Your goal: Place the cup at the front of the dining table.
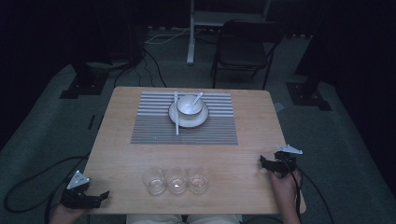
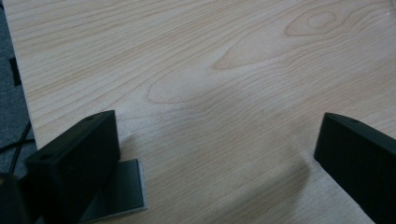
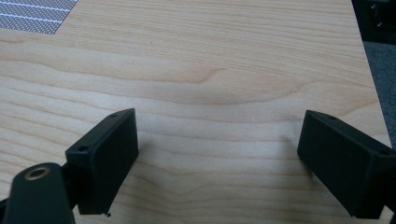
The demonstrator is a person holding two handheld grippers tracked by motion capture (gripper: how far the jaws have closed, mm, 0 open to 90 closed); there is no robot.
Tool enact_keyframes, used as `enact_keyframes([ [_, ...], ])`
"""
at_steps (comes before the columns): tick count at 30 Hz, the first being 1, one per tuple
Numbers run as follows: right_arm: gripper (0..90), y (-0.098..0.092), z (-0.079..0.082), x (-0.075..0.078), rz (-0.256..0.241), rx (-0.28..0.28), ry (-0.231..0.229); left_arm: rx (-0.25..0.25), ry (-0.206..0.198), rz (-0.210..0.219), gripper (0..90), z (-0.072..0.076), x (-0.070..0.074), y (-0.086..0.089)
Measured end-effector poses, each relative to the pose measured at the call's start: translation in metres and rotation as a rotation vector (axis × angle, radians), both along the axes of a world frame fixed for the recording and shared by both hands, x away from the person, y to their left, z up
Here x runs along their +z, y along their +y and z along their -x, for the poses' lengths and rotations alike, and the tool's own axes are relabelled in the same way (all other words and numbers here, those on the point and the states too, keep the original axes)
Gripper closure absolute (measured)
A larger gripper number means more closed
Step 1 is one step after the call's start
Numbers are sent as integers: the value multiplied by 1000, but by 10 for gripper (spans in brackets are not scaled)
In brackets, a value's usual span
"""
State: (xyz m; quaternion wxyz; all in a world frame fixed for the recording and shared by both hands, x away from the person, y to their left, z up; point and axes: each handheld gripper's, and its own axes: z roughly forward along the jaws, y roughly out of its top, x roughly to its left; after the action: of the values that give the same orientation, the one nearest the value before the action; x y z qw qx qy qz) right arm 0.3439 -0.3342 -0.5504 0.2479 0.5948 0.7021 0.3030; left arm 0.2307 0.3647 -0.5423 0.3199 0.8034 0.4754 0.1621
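Three empty glasses stand in a tight row at the near edge of the surface (image 1: 121, 154): the left glass (image 1: 153, 180), the middle glass (image 1: 177, 180) and the right glass (image 1: 199, 179), each touching or just beside its neighbour. Nothing holds them. Beyond them lies a striped placemat (image 1: 154, 126), and on it a white plate (image 1: 200, 120) carrying a bowl (image 1: 189, 105) with a spoon (image 1: 198, 98) leaning in it; chopsticks (image 1: 176, 126) lie across the plate's left side.

The left claw (image 1: 95, 198) sits at the near left corner, jaws spread wide over bare wood in the left gripper view, gripping nothing. The right claw (image 1: 265, 163) rests near the right edge, well apart from the glasses, likewise released and empty.

To my eye this is the very start: both hands parked, no reach committed. The next move probably calls for swinging one claw inward to an end glass and closing gently round its wall without knocking the neighbour.
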Motion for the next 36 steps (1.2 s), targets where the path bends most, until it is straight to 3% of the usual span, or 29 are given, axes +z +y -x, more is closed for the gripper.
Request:
enact_keyframes([
  [3, 118, 0, 0, 0, -1, 0, -1, -7, -14, -8, 8, -1, 3, -3],
  [5, 118, 0, 0, 0, -1, 0, 0, -15, -11, 10, 8, -1, 6, -3],
  [14, 118, 0, 0, 0, -1, 0, 0, -23, 0, 9, 8, 0, 11, -5],
  [19, 118, 0, 0, 0, -1, 0, 0, -49, 0, 22, 8, 0, 14, -10],
  [20, 118, 0, 0, 0, -1, 0, 0, -65, 15, 31, 8, 0, 15, -12],
  [24, 118, 0, 0, 0, 0, -1, 0, -93, 33, 6, 8, -2, 16, -20],
  [36, 118, 1, 1, 0, -1, -4, 0, -131, 24, 22, 8, -11, 22, -31],
])
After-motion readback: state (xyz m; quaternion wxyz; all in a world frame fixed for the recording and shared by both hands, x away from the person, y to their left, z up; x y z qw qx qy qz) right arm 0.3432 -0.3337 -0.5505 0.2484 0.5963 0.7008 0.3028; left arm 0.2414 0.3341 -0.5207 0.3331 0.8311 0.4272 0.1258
